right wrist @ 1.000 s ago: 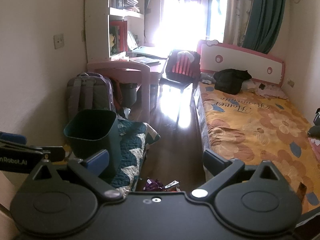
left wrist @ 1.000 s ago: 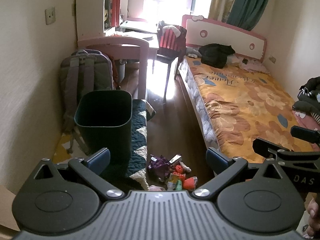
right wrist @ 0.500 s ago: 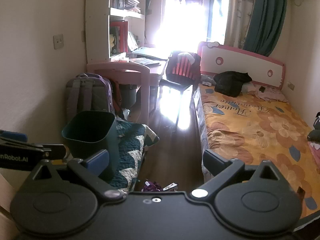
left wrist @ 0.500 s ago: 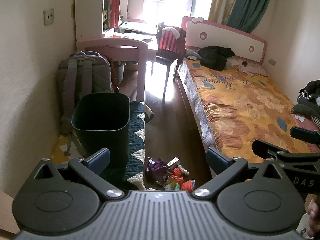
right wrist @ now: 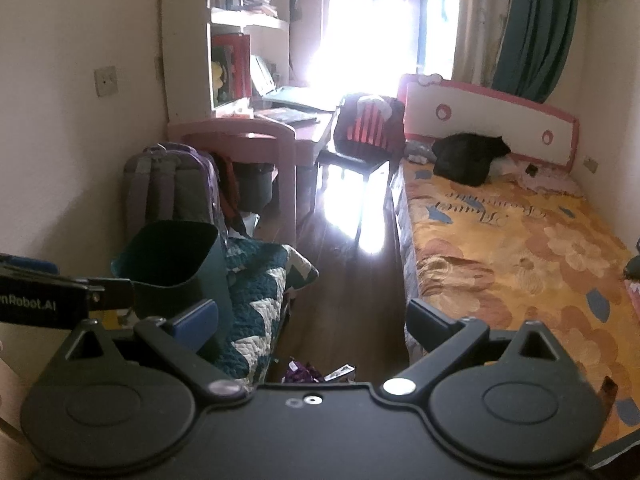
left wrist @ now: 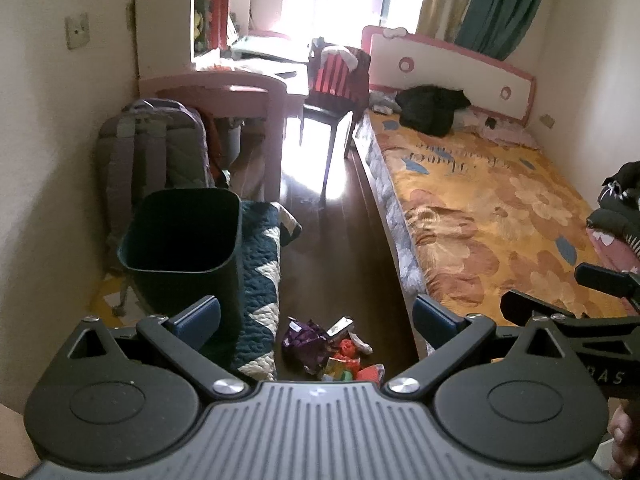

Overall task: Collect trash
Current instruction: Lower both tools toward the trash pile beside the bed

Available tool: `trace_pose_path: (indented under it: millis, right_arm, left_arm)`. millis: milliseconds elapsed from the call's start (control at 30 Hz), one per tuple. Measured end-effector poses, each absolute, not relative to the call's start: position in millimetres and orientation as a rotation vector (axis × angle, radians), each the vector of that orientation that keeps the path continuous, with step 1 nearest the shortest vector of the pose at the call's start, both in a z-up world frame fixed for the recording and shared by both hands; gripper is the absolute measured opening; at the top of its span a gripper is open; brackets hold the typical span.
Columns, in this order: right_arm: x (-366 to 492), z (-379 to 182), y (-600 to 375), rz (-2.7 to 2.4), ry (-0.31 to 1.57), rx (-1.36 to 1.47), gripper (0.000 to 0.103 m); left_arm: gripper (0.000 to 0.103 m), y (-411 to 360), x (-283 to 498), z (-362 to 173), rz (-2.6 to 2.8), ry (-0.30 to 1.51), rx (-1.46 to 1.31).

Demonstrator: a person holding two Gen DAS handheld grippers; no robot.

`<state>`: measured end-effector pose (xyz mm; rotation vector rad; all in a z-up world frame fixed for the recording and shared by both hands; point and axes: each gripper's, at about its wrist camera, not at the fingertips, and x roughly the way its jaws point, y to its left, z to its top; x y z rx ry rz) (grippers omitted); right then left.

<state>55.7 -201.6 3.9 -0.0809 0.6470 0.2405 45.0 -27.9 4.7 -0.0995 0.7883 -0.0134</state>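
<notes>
Trash [left wrist: 332, 354] lies in a small heap on the dark wooden floor [left wrist: 344, 240], low in our left wrist view, in the aisle between the quilt and the bed. We see a crumpled purple wrapper [left wrist: 305, 338], a small white-edged packet beside it, and red, orange and green scraps nearer to us; the lowest pieces are cut off by our own tool.

Going from left to right in the left wrist view: a grey backpack [left wrist: 154, 156] stands against the wall, and in front of it the dark green bin [left wrist: 182, 236] stands upright and open, its inside too dark for us to read. A blue and white quilt [left wrist: 258, 264] lies just beside the bin. Past the trash comes the bed [left wrist: 492, 216] with its orange flowered cover and a black garment [left wrist: 432, 108] near the headboard.

Our left gripper [left wrist: 316, 314] hangs above the heap with its fingers spread wide and nothing between them. Our right gripper [right wrist: 312, 318] has its fingers spread apart too, empty, and is held higher: in its view only the purple wrapper [right wrist: 302, 372] and the packet show over the tool's edge. Each tool shows at the edge of the other's view.

At the far end stand a pink desk [right wrist: 248, 136], a chair [right wrist: 366, 132] and a bright window.
</notes>
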Motion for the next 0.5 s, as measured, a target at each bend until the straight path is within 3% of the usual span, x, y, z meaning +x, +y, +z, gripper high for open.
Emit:
trace_pose_path:
  millis: [500]
  right_arm:
    - [208,-64,-291,0.375,0.789,-0.063,0.101]
  left_arm:
    - [0.103,-106,187,-53,0.168,0.957,-0.162]
